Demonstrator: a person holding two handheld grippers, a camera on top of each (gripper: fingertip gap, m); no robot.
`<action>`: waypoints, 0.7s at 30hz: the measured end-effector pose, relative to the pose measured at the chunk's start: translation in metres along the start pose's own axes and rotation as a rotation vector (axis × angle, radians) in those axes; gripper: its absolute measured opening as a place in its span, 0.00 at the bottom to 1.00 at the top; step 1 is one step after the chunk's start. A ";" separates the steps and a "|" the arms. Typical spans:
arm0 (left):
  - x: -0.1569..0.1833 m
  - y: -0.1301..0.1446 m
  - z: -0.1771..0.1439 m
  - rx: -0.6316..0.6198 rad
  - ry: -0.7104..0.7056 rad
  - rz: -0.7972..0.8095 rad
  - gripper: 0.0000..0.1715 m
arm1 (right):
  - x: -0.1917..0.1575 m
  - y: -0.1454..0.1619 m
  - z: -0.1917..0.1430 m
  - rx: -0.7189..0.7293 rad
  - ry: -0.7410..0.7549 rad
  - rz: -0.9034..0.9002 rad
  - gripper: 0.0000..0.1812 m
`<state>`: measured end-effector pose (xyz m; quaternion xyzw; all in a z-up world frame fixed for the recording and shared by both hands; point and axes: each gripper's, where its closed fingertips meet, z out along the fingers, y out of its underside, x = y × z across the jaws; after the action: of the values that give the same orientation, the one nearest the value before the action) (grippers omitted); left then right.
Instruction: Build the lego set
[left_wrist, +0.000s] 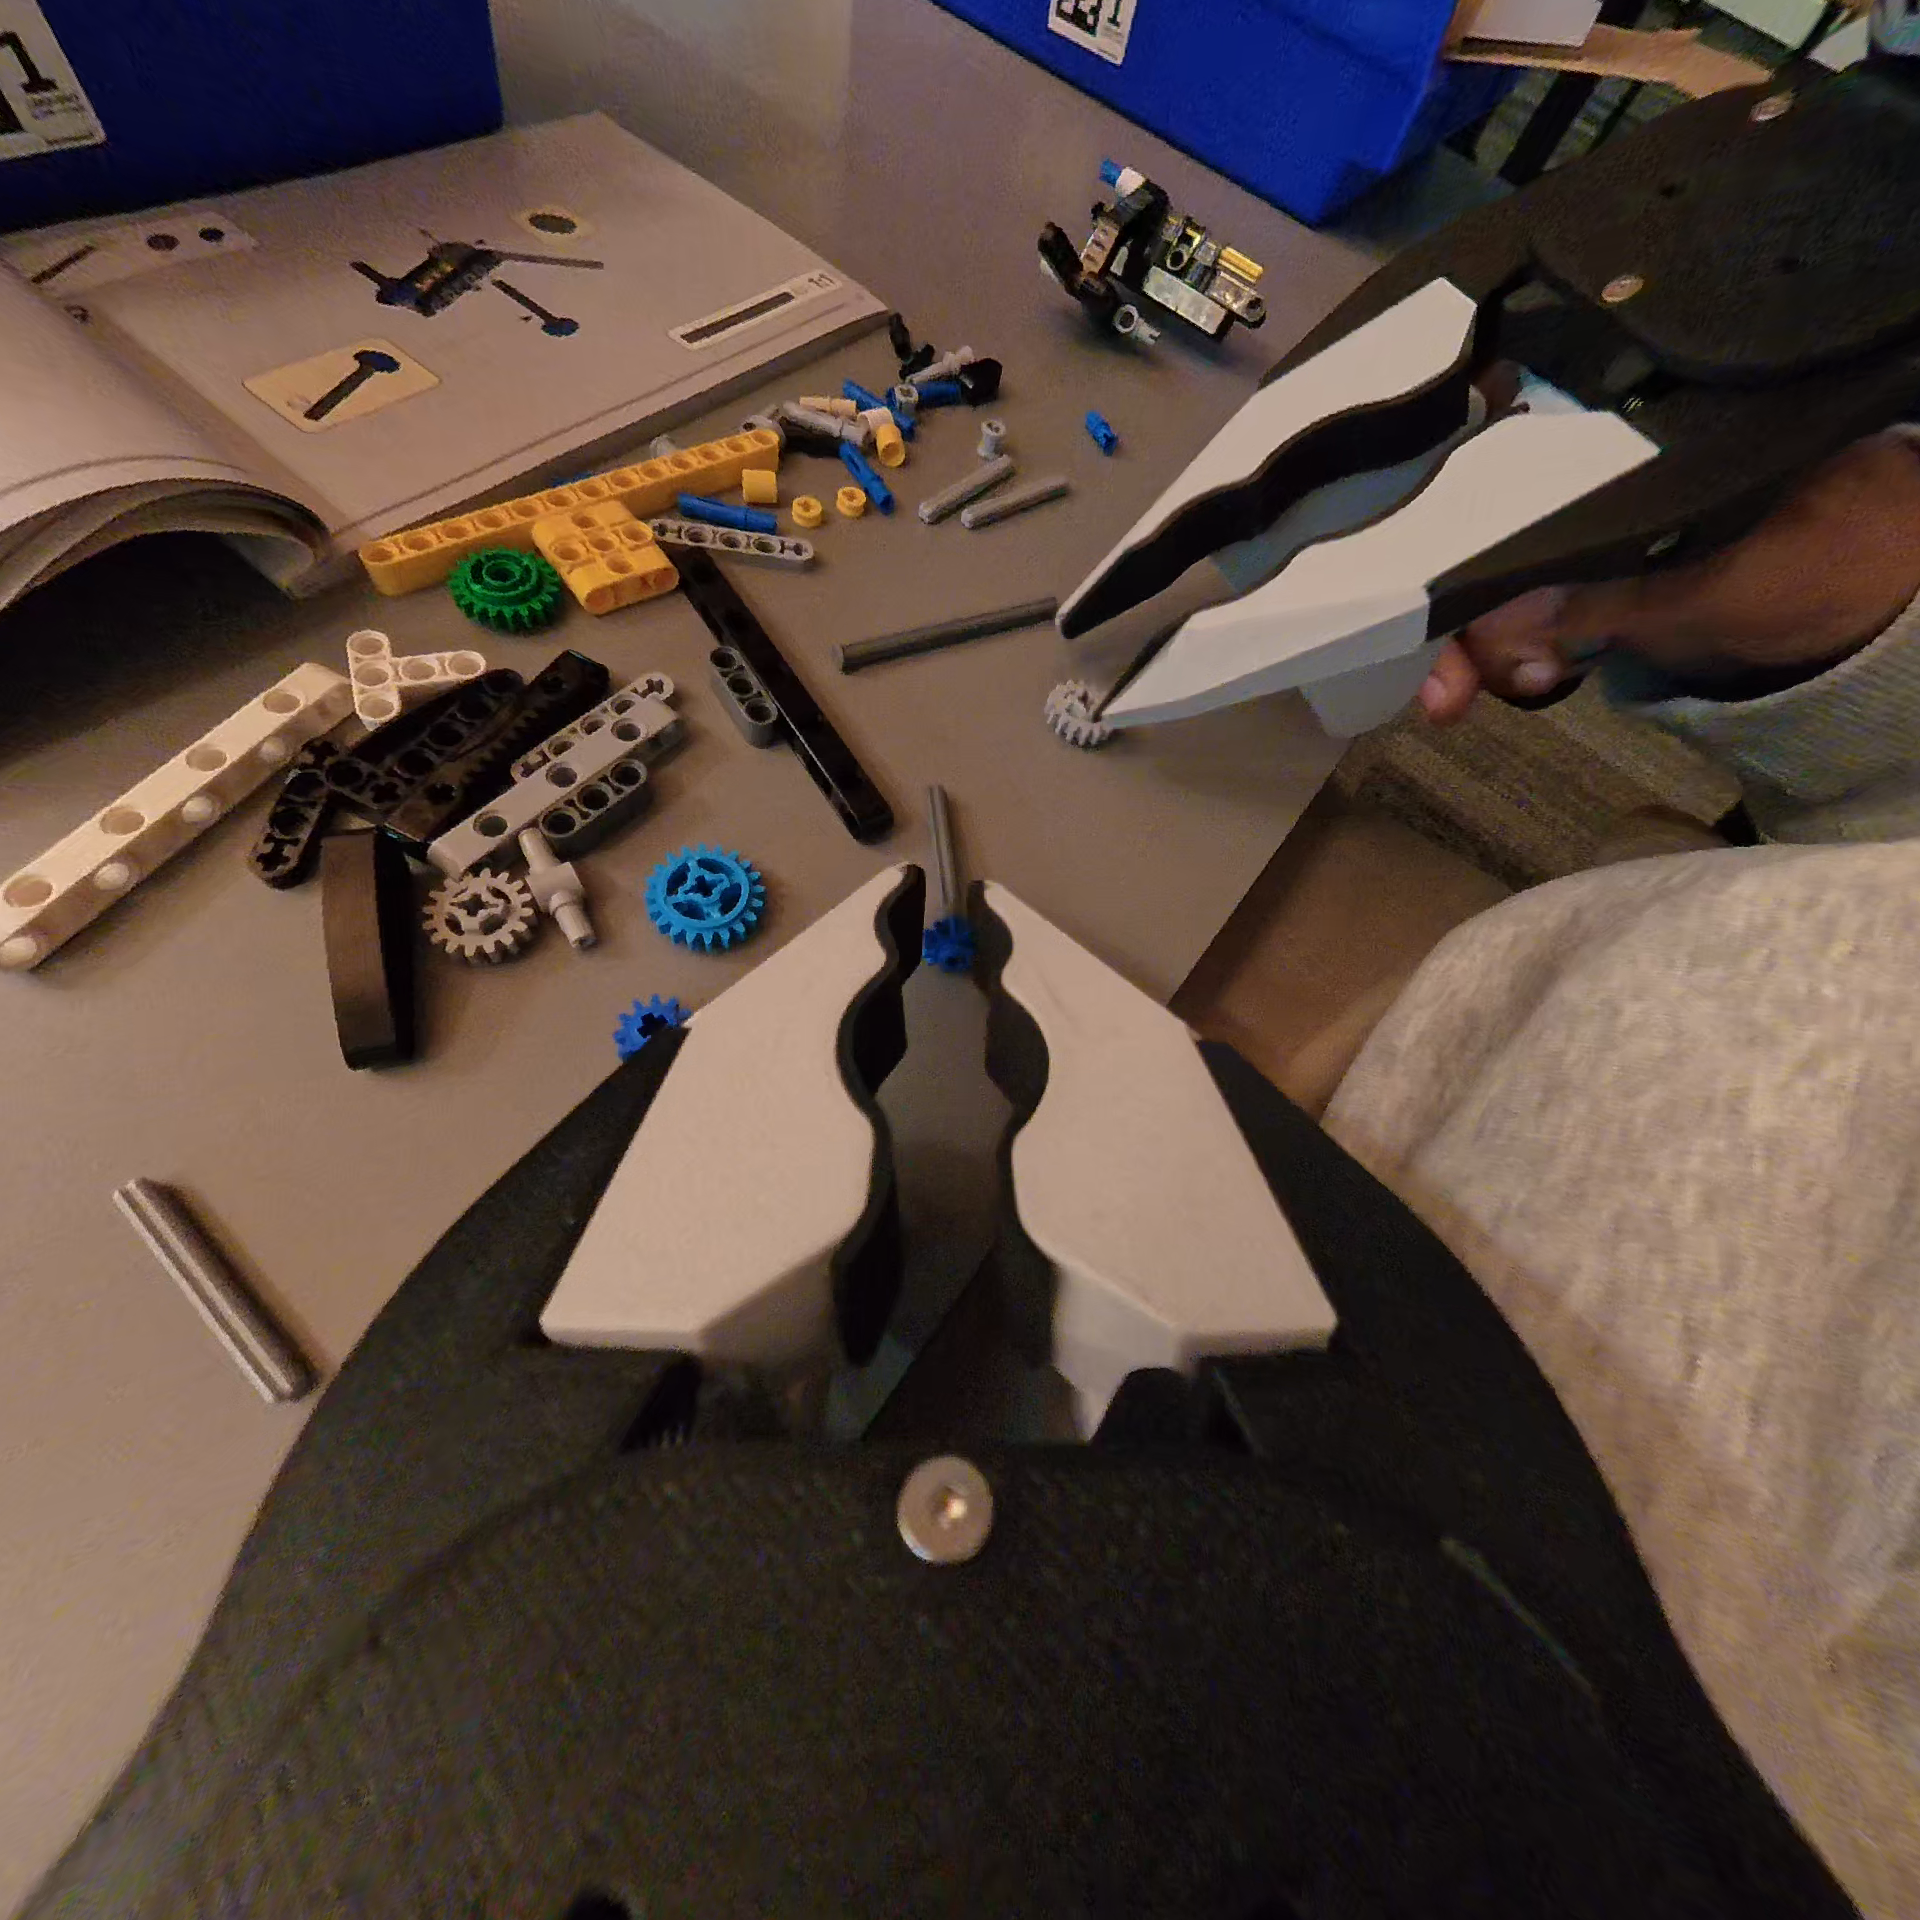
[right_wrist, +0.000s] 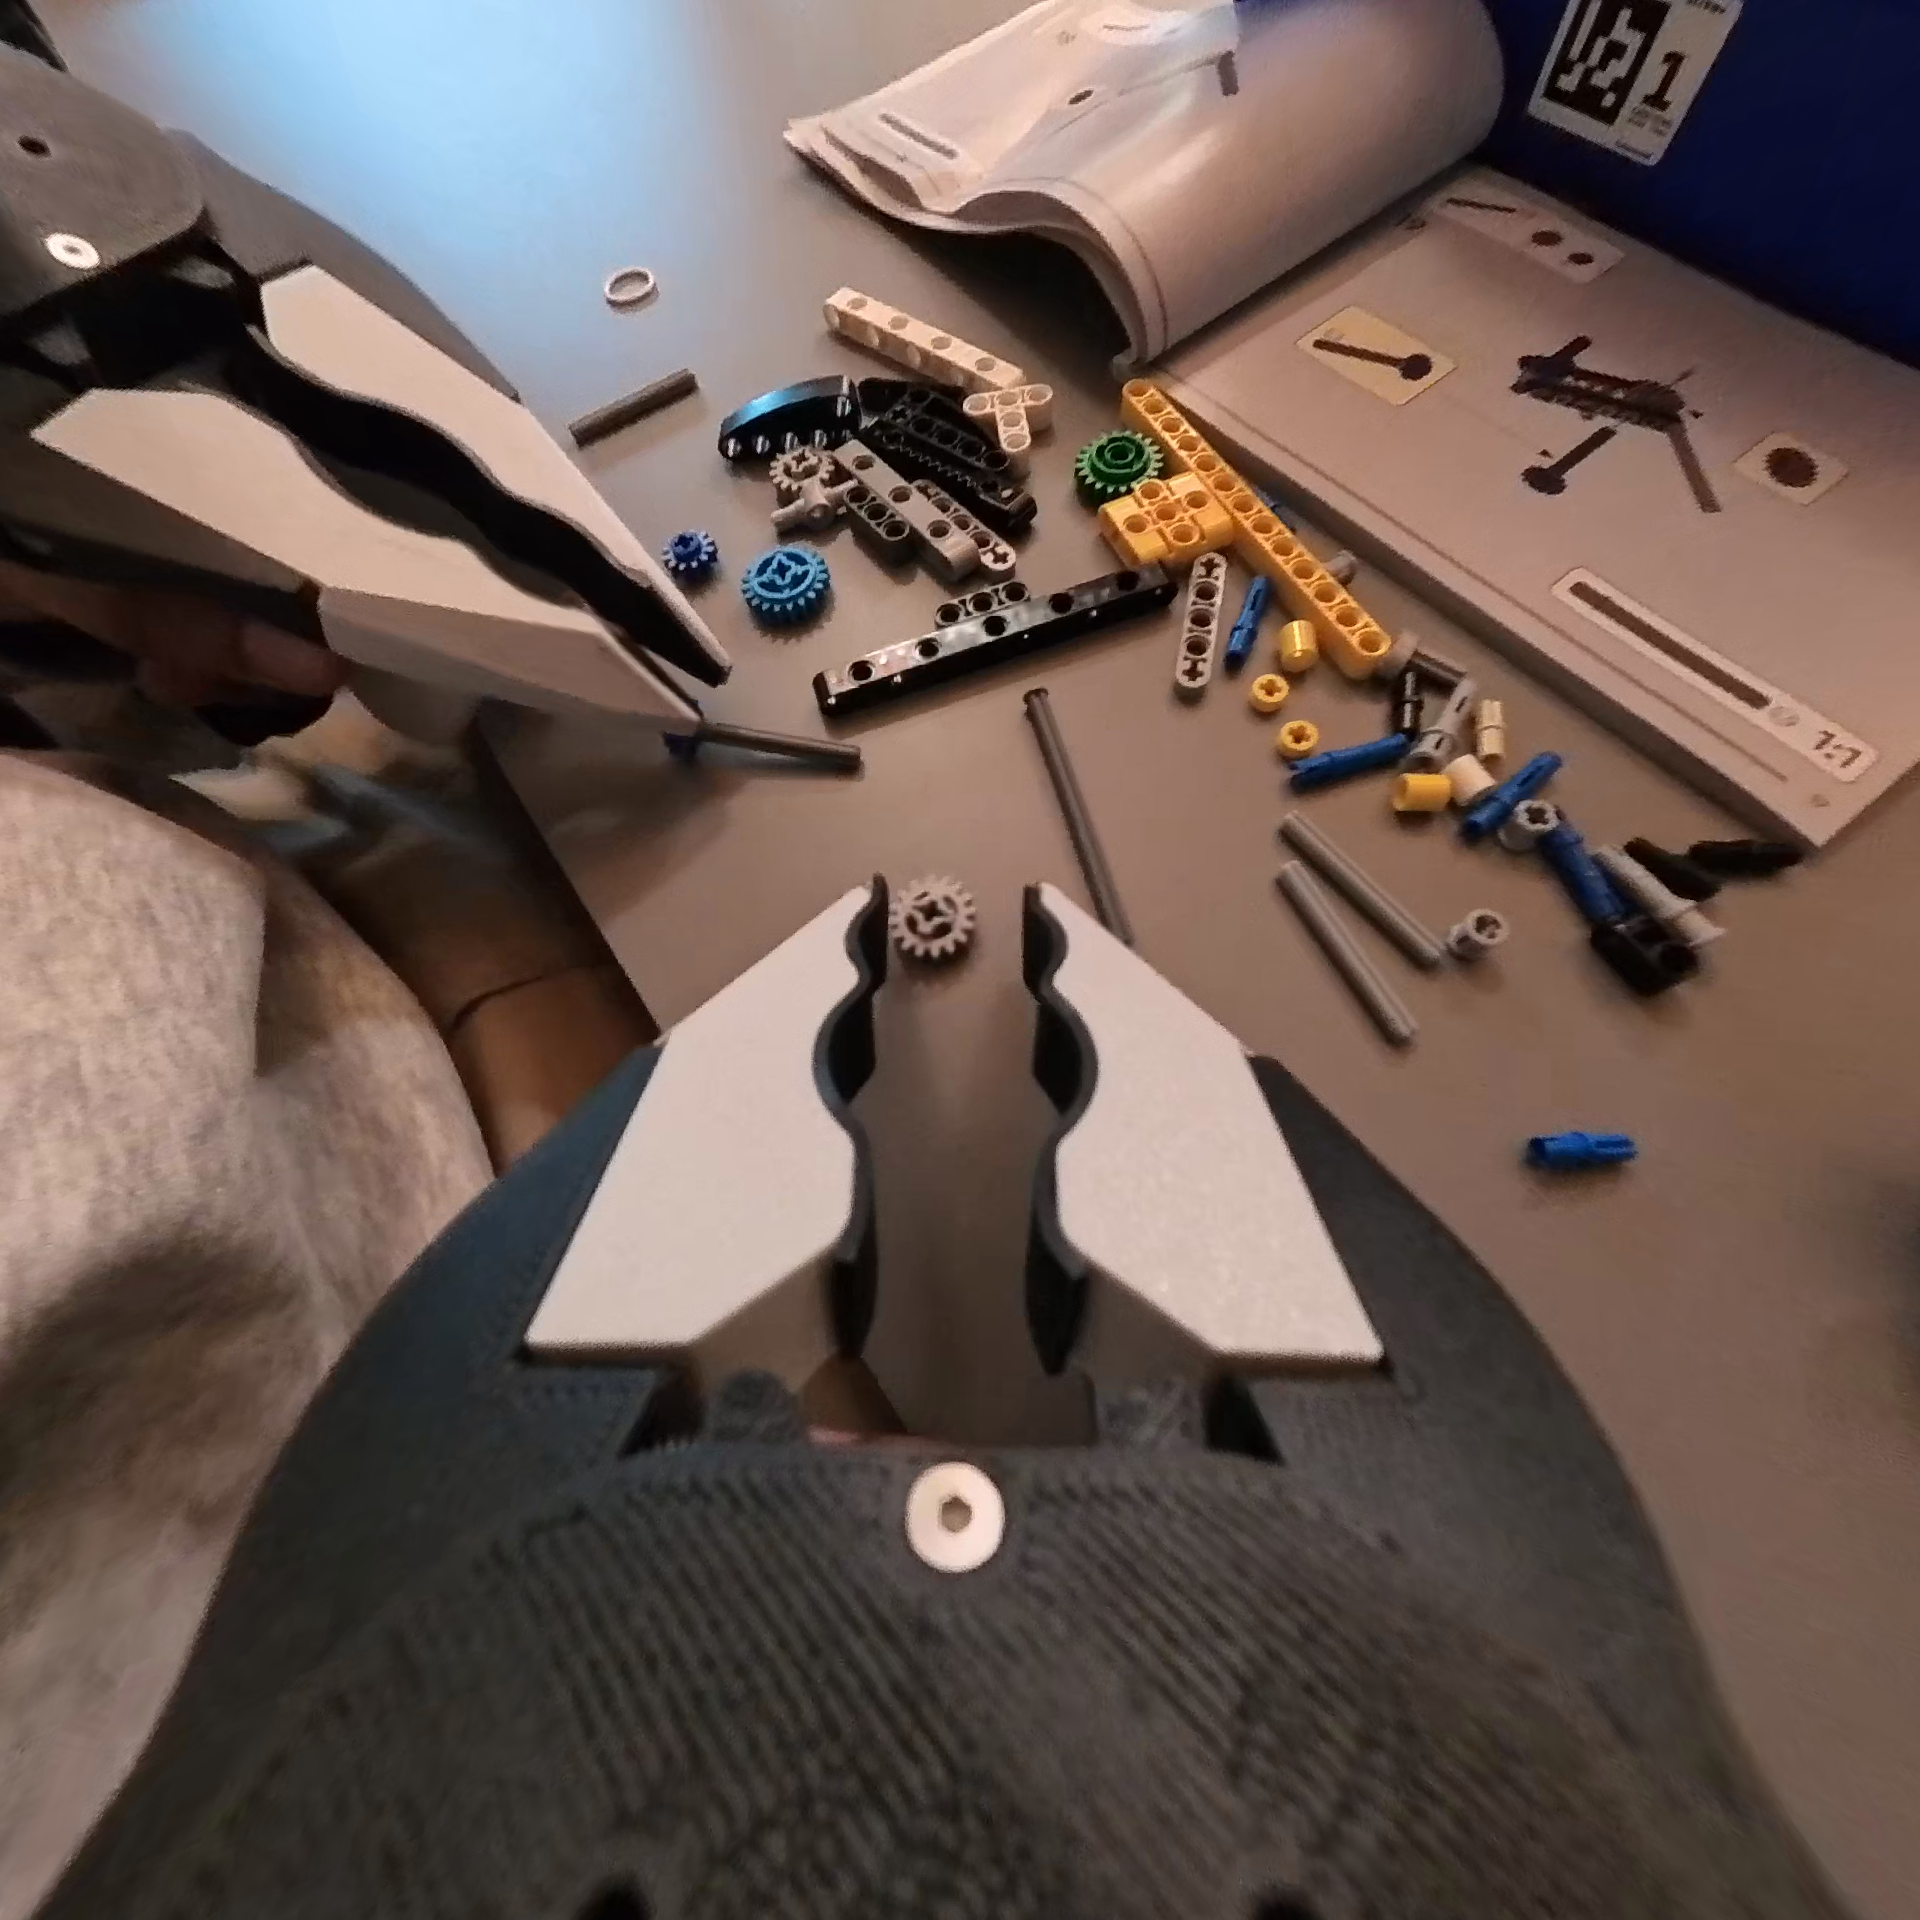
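Observation:
My left gripper (left_wrist: 948, 896) is shut on a thin grey axle (left_wrist: 939, 831) with a small blue gear (left_wrist: 945, 943) on it, held low over the grey table (left_wrist: 1039, 125). In the right wrist view the left gripper (right_wrist: 698, 698) shows at the left with the axle (right_wrist: 790, 750) sticking out of its tips. My right gripper (right_wrist: 951, 896) is open, its tips on either side of a small grey gear (right_wrist: 932, 925) lying flat on the table. The left wrist view shows the right gripper (left_wrist: 1086, 665) with its tips down at that gear (left_wrist: 1077, 715).
A part-built black model (left_wrist: 1153, 265) stands at the back. An open instruction booklet (left_wrist: 416, 312) lies far left. Loose parts lie between: yellow beam (left_wrist: 571, 499), green gear (left_wrist: 506, 588), big blue gear (left_wrist: 704, 896), black beam (left_wrist: 790, 707), long dark axle (left_wrist: 945, 636). Blue bins (left_wrist: 1247, 94) stand behind.

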<state>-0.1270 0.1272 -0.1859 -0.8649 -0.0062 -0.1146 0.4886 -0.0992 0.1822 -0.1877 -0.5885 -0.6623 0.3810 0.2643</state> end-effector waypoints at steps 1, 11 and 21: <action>-0.001 0.000 0.000 0.000 -0.005 -0.002 0.04 | 0.002 -0.001 -0.001 0.011 0.002 0.008 0.13; 0.000 -0.004 0.000 0.049 0.008 -0.114 0.00 | 0.012 -0.011 -0.008 0.101 0.037 0.028 0.12; -0.001 -0.026 -0.002 0.152 -0.012 -0.136 0.00 | 0.014 -0.018 -0.014 0.168 0.039 0.042 0.11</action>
<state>-0.1316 0.1391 -0.1630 -0.8238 -0.0765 -0.1413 0.5437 -0.1008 0.1989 -0.1664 -0.5853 -0.6101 0.4291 0.3178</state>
